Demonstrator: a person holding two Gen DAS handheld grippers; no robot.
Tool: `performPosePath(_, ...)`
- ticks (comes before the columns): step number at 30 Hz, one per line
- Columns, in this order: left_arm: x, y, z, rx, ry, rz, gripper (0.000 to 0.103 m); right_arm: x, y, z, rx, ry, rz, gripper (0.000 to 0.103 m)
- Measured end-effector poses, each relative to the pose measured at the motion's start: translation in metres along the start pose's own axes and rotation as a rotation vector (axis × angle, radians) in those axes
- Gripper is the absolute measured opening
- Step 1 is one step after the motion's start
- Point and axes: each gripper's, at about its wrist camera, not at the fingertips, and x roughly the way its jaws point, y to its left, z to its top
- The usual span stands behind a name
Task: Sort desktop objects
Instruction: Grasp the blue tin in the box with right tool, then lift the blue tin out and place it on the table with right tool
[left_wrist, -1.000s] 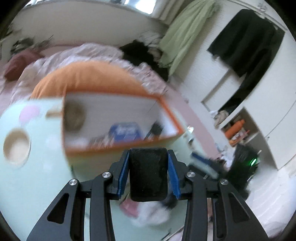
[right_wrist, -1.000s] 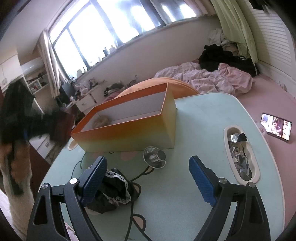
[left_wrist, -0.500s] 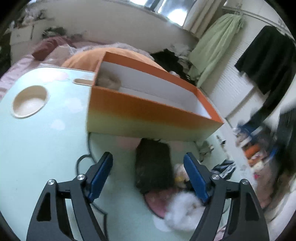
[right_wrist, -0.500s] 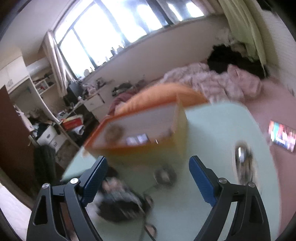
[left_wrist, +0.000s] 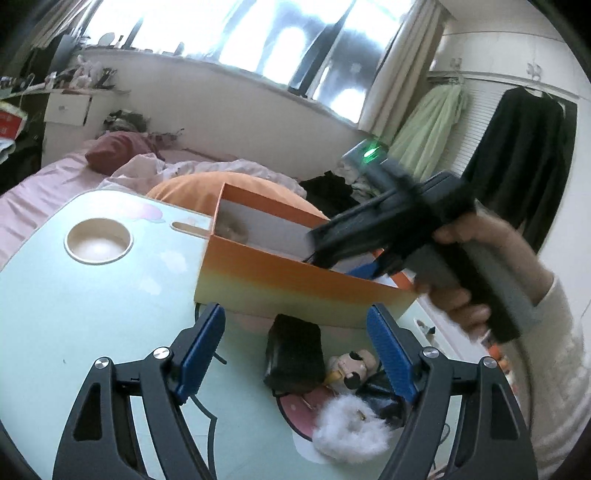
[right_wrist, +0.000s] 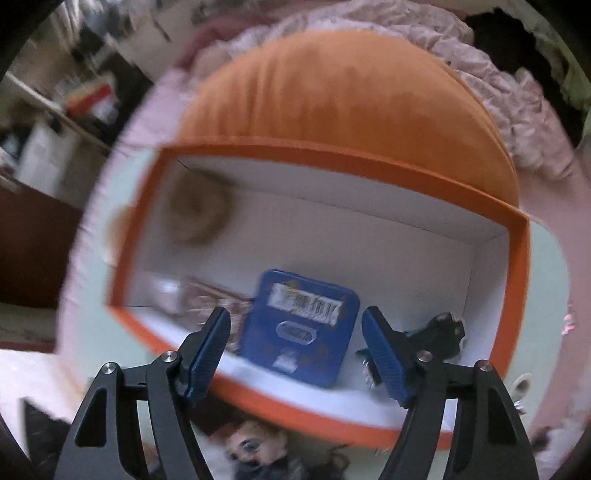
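An orange box (left_wrist: 295, 284) stands on the pale green table (left_wrist: 74, 314). My left gripper (left_wrist: 295, 350) is open and empty, low over the table before the box. A black block (left_wrist: 293, 358) lies between its fingers' line, with a small doll (left_wrist: 352, 365) and white fluff (left_wrist: 347, 432) to its right. My right gripper (right_wrist: 295, 354) is open and empty, held over the box (right_wrist: 517, 295) and looking down into it. Inside lie a blue tin (right_wrist: 301, 328), a brown fuzzy thing (right_wrist: 197, 214) and a dark small object (right_wrist: 443, 332). The right gripper also shows in the left wrist view (left_wrist: 388, 229).
A round recess (left_wrist: 98, 240) sits in the table at the left. An orange cushion (right_wrist: 343, 88) and a pink bed (left_wrist: 37, 184) lie behind the table. A doll face (right_wrist: 251, 443) lies on the table near the box's front wall.
My left gripper has let go of the black block, which now lies on the table, and pulled back. My right gripper has moved up and over the box, now looking down into it.
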Motion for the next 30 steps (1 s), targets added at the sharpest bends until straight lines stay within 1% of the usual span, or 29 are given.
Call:
performPosePath(1,0.001,0.000,0.000,-0.002,0.004,0.000,0.079,0.008,0.000,0.001,0.017,0.000,0.020,0.079)
performPosePath(2,0.001,-0.001,0.002,-0.002,0.004,0.000,0.079,0.011,-0.001,0.002,0.035,-0.012,0.065,0.094)
performPosePath(3,-0.001,-0.001,0.001,-0.002,0.000,-0.001,0.079,0.013,0.001,0.001,0.024,-0.039,0.059,0.097)
performPosePath(4,-0.002,-0.001,0.001,-0.001,-0.004,-0.004,0.079,0.012,0.002,0.000,0.016,-0.062,0.039,0.097)
performPosePath(6,-0.003,-0.002,0.000,-0.002,-0.008,-0.005,0.079,0.009,-0.001,-0.003,0.013,-0.111,0.032,0.094)
performPosePath(7,-0.002,-0.002,0.000,-0.004,-0.003,-0.004,0.079,0.007,-0.006,-0.004,0.021,-0.138,0.039,0.087)
performPosePath(9,-0.002,-0.002,0.000,-0.007,-0.001,-0.003,0.079,-0.002,-0.025,-0.005,0.084,-0.181,0.070,0.070)
performPosePath(10,-0.003,-0.002,0.000,-0.007,-0.003,-0.004,0.079,-0.002,-0.035,-0.005,0.106,-0.186,0.092,0.066)
performPosePath(11,-0.004,-0.003,0.000,-0.007,-0.009,-0.006,0.079,-0.003,-0.042,-0.005,0.115,-0.191,0.120,0.066)
performPosePath(12,-0.003,-0.003,-0.001,-0.005,-0.009,-0.006,0.079,-0.005,-0.048,-0.005,0.111,-0.191,0.126,0.066)
performPosePath(13,-0.002,-0.002,-0.001,-0.004,-0.006,-0.004,0.079,-0.008,-0.055,-0.009,0.112,-0.193,0.109,0.066)
performPosePath(14,-0.001,-0.002,-0.001,-0.002,-0.001,-0.001,0.079,-0.009,-0.058,-0.009,0.121,-0.199,0.069,0.066)
performPosePath(16,0.000,-0.001,-0.001,-0.003,0.002,-0.001,0.079,-0.012,-0.055,-0.013,0.123,-0.250,-0.028,0.066)
performPosePath(17,-0.001,-0.001,-0.001,-0.003,0.001,-0.002,0.079,-0.012,-0.055,-0.013,0.112,-0.263,-0.044,0.066)
performPosePath(20,-0.001,0.000,0.000,-0.006,-0.003,-0.004,0.079,-0.009,-0.060,-0.013,0.134,-0.247,0.016,0.067)
performPosePath(21,-0.001,0.001,0.000,-0.006,-0.003,-0.005,0.079,-0.008,-0.057,-0.013,0.122,-0.245,0.007,0.068)
performPosePath(22,-0.001,0.001,0.000,-0.006,-0.003,-0.005,0.079,-0.008,-0.050,-0.011,0.088,-0.232,-0.022,0.069)
performPosePath(24,-0.001,0.000,0.000,-0.003,-0.004,-0.005,0.079,-0.004,-0.034,-0.006,0.026,-0.212,-0.114,0.069)
performPosePath(26,0.000,0.000,0.000,-0.001,-0.004,-0.004,0.079,-0.003,-0.024,-0.006,0.010,-0.234,-0.176,0.065)
performPosePath(28,0.000,0.002,0.001,-0.006,0.000,-0.003,0.079,-0.003,-0.023,-0.010,0.026,-0.260,-0.154,0.065)
performPosePath(29,0.000,0.002,0.001,-0.008,0.000,-0.002,0.079,-0.005,-0.024,-0.012,0.043,-0.287,-0.119,0.065)
performPosePath(30,0.000,0.003,0.002,-0.010,-0.002,-0.002,0.079,-0.010,-0.026,-0.016,0.068,-0.331,-0.081,0.065)
